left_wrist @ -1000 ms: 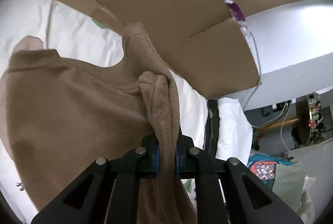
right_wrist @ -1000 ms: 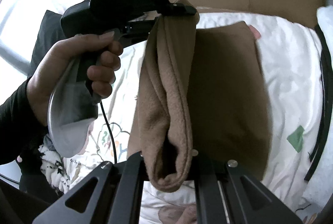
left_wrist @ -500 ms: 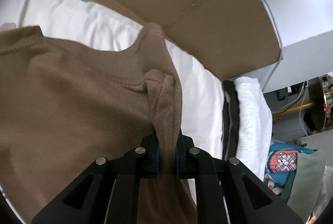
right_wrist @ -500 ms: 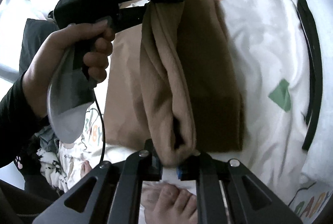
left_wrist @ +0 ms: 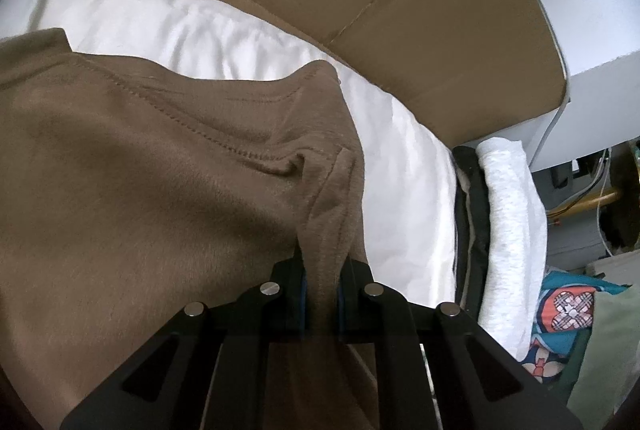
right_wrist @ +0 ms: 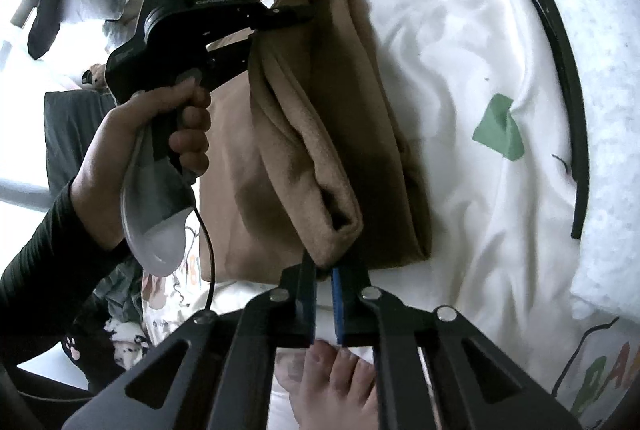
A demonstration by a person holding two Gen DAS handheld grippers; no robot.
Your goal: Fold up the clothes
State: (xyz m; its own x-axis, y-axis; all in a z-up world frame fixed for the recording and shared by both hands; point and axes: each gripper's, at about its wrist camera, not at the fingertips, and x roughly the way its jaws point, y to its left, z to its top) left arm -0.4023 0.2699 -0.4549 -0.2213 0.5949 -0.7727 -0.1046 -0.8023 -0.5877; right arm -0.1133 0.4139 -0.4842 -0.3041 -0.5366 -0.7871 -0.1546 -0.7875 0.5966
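A brown fleece garment (left_wrist: 132,166) lies folded on a white sheet (left_wrist: 404,166). My left gripper (left_wrist: 320,270) is shut on a bunched corner of it near the stitched hem. In the right wrist view the same garment (right_wrist: 320,118) runs as a long folded roll across the white sheet (right_wrist: 460,78). My right gripper (right_wrist: 323,272) pinches the roll's near end between its blue pads. The left gripper (right_wrist: 296,12), held by a hand (right_wrist: 160,146), clamps the roll's far end.
Cardboard flaps (left_wrist: 400,6) stand behind the sheet. A rolled white towel (left_wrist: 508,222) and patterned cloth (left_wrist: 568,310) lie at the right. A green patch (right_wrist: 500,130) and a black strap (right_wrist: 560,70) mark the bedding. A bare foot (right_wrist: 332,378) is below my right gripper.
Both grippers have come down with the garment: the hanging roll now lies lower and flatter over the folded layer on the sheet. Both still grip their ends.
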